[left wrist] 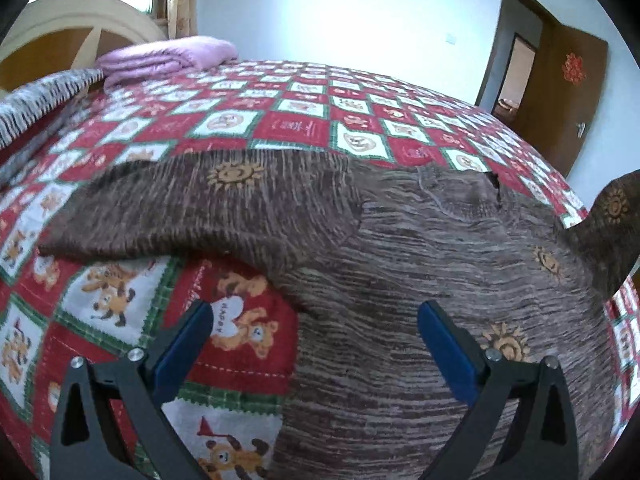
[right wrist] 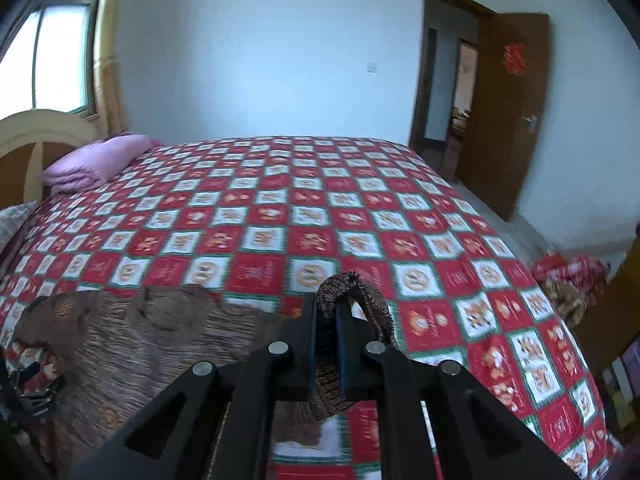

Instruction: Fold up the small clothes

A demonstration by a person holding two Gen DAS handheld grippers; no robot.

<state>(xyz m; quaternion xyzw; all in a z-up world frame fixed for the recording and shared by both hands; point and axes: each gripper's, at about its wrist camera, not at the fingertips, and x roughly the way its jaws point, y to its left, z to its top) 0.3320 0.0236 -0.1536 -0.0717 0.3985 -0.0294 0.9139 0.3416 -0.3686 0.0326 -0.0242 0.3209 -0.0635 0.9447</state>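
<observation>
Lifting a sleeve of the brown sweater [left wrist: 400, 240], spread on the bed [right wrist: 320, 200], my right gripper [right wrist: 326, 320] is clamped on it; left gripper [left wrist: 316, 332] hovers, fingers apart. Next, I'd carry it toward nine o'clock across the body.

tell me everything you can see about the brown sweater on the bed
The brown sweater is a ribbed, streaky knit dotted with small orange sun-like motifs. It lies mostly spread flat on the red and white checked bedspread. One sleeve is stretched out flat to the side. The other sleeve's end is pinched and lifted off the bed by the shut right gripper. The left gripper hovers open over the body, not gripping it.
</observation>
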